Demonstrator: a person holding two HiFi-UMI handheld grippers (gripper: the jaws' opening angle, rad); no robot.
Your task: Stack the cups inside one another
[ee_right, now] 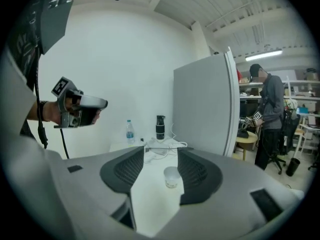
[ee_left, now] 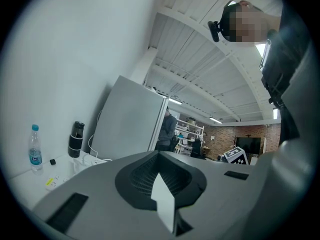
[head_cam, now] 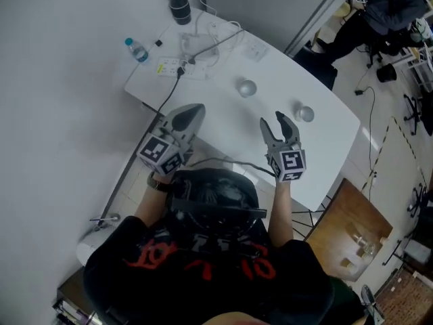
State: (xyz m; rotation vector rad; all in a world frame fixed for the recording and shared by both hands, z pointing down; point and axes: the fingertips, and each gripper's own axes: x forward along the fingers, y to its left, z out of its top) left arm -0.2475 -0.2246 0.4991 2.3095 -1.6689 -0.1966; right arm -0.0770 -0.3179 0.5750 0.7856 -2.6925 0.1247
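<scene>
Our left hand-held gripper (head_cam: pixel 195 110) is clenched empty, right hand-held gripper (head_cam: pixel 273 120) released, left cup (head_cam: pixel 247 87) and right cup (head_cam: pixel 305 114) apart on the table (head_cam: pixel 274 73).

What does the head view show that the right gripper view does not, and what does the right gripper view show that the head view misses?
Only the head view: the second cup, right of the right claw, and the wooden board. Only the right gripper view: the ceiling lamp, and that claw's jaws from inside, apart and empty. Both: the other cup, the water bottle, the black flask and the left claw.
</scene>
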